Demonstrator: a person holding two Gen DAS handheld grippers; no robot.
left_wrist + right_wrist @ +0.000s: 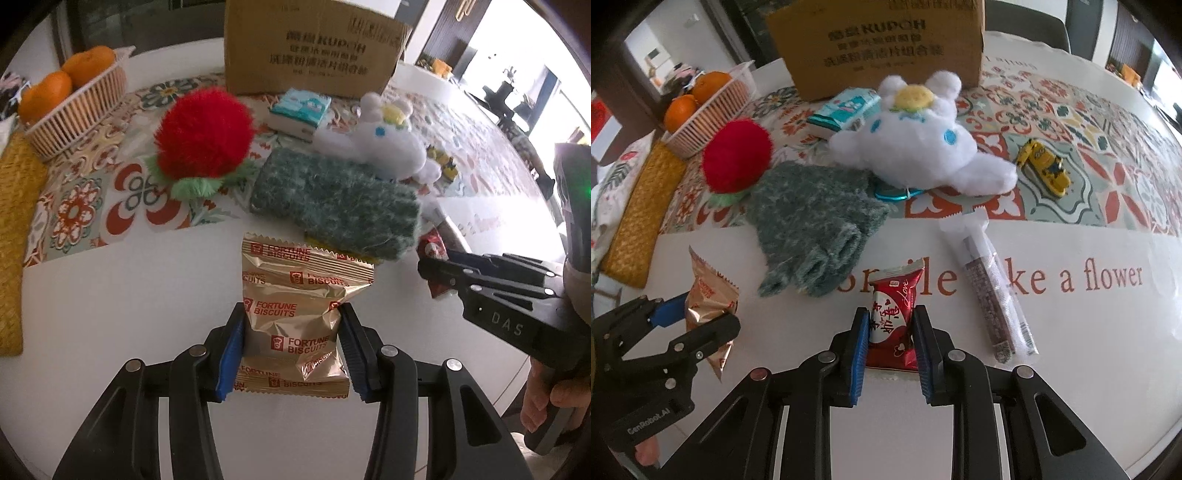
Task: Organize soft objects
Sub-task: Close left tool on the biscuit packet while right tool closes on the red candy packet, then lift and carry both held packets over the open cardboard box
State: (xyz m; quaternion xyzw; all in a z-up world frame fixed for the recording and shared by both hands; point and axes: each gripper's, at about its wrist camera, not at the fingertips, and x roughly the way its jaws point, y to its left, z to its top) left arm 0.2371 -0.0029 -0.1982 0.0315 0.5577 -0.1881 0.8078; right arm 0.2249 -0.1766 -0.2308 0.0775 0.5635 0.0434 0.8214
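Observation:
My left gripper [291, 325] is shut on a gold Fortune Biscuits packet [295, 306], its blue pads pressing both sides; the same packet [709, 306] shows at the left of the right wrist view. A red snack packet [894, 317] is squeezed between the pads of my right gripper [891, 321], which is shut on it. Behind them lie a green fuzzy glove [332, 203] [812, 218], a red pompom with green leaves [205, 136] [737, 160] and a white plush toy [384, 136] [919, 147].
A cardboard box [314, 44] [882, 40] stands at the back. A tissue pack [299, 112] [846, 109], a basket of oranges [77, 110] [709, 114], a yellow toy vehicle [1045, 168], a long clear-wrapped bar [993, 291] and a yellow woven mat [14, 236] lie around on the patterned tablecloth.

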